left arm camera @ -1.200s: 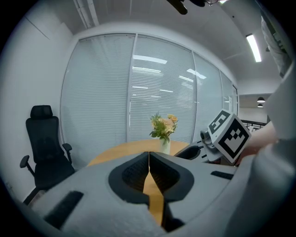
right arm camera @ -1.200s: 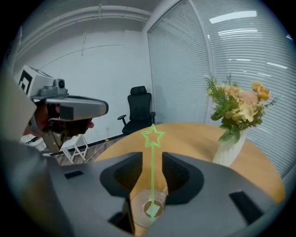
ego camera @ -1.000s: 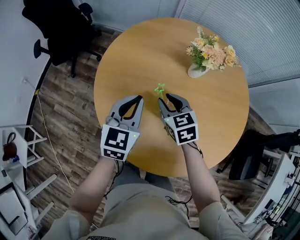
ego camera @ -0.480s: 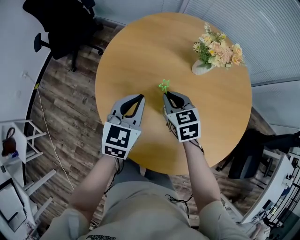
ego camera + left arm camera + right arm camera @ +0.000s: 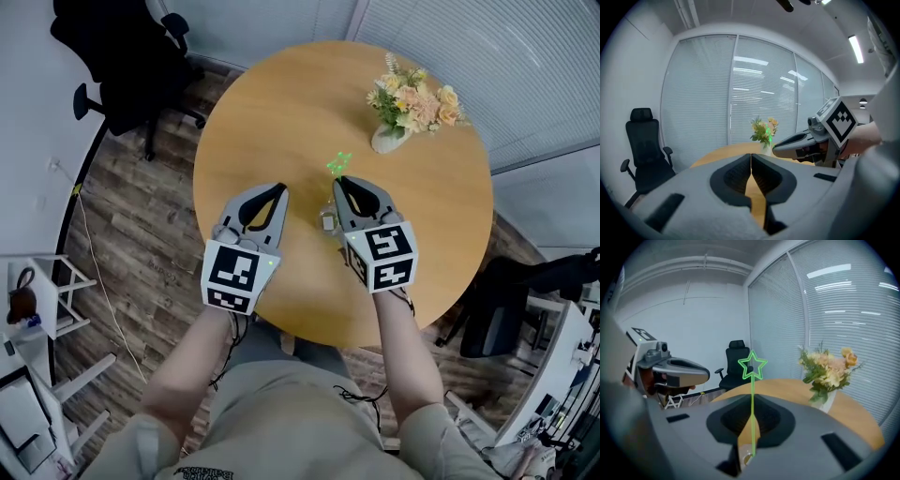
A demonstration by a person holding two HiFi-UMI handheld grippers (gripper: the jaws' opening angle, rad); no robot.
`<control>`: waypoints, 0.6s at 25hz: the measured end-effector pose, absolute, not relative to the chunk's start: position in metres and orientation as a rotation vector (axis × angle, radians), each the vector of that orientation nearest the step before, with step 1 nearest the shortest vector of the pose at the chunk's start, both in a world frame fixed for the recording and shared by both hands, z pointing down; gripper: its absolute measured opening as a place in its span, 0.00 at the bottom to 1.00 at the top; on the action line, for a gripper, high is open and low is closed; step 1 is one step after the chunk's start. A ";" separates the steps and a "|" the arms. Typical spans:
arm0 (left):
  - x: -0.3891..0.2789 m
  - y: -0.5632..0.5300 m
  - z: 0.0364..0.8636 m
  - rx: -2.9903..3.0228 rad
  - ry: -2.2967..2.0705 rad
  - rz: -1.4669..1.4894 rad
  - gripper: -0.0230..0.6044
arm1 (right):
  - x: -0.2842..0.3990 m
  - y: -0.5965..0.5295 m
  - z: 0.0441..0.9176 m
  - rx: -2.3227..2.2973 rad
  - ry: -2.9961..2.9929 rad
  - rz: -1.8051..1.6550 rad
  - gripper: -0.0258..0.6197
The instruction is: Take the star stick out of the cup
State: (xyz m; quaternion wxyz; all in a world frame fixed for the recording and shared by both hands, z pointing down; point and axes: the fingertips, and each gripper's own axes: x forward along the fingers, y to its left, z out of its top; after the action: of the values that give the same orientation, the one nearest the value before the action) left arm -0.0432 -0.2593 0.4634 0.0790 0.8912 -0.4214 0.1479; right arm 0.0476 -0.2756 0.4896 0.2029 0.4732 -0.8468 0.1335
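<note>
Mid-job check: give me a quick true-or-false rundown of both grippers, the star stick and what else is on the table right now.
1. The right gripper is shut on the green star stick. True.
2. The left gripper is clamped on a cup. False: its jaws are together with nothing between them.
3. The star end stands out past the right gripper's jaw tips. True.
4. The vase of flowers lies tipped over at the near edge of the table. False: it stands upright on the far right part of the table.
5. A black office chair stands on the floor beyond the table's left side. True.
</note>
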 end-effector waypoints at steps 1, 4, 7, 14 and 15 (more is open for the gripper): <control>-0.042 -0.259 0.456 2.681 -1.265 0.434 0.07 | 0.050 -0.274 0.476 1.341 -2.378 0.358 0.10; -0.037 -0.259 0.433 2.732 -1.276 0.416 0.07 | 0.061 -0.269 0.434 1.403 -2.418 0.301 0.10; -0.033 -0.261 0.406 2.778 -1.287 0.371 0.07 | 0.069 -0.262 0.385 1.459 -2.441 0.165 0.10; -0.024 -0.253 0.340 2.893 -1.322 0.280 0.07 | 0.085 -0.229 0.289 1.557 -2.565 0.017 0.10; -0.024 -0.251 0.331 2.911 -1.329 0.273 0.07 | 0.088 -0.224 0.278 1.575 -2.573 -0.009 0.10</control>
State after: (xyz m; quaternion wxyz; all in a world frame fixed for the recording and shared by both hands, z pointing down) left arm -0.0239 -0.2509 0.3314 -0.0351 0.9059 -0.4134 0.0850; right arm 0.0880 -0.2236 0.2781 0.0625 0.5211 -0.8512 -0.0031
